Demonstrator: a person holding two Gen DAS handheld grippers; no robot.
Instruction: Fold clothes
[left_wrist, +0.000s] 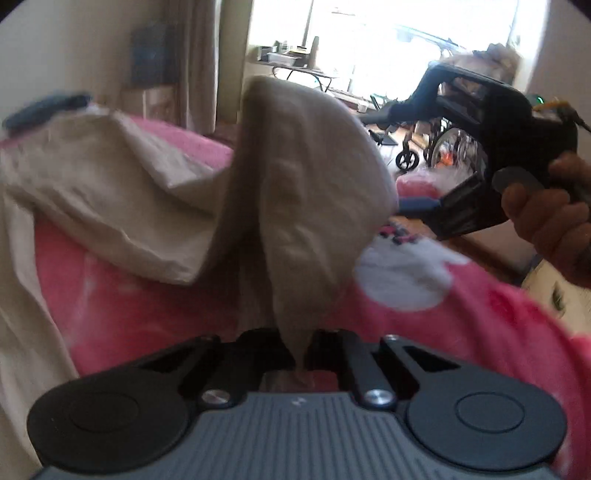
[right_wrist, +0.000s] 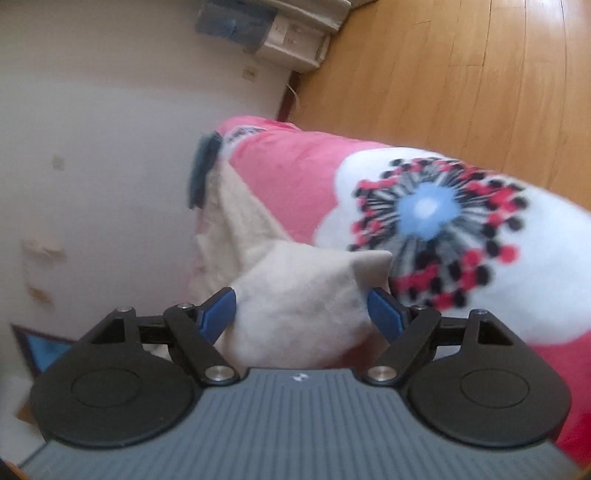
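Left tongs (left_wrist: 301, 354): clenched on a pinch of the cream garment (left_wrist: 295, 177), which rises from the jaws in a tall fold and then drapes away to the left across the pink blanket (left_wrist: 461, 332). Right tongs (right_wrist: 301, 310): released, the blue pads (right_wrist: 218, 314) standing wide to either side of a bunched corner of the same garment; the cloth lies between them, but we see no pressure on it. In the left wrist view the right tongs appear at the right edge, carried in the person's hand (left_wrist: 550, 218). The garment sits on the flower-patterned blanket, its far end reaching a dark blue item (right_wrist: 203, 170) at the blanket's edge by the wall. Wooden floor (right_wrist: 461, 74) and a wheelchair (left_wrist: 436, 144) lie beyond.

We judge the step in hand to be securing a second hold before folding. To do it well, we would close the right tongs on the corner alone, not on the blanket beneath, keep the left grip firm, and draw the two holds apart until the edge between them lies straight. A pinch taken too deep would gather extra layers and spoil the fold.
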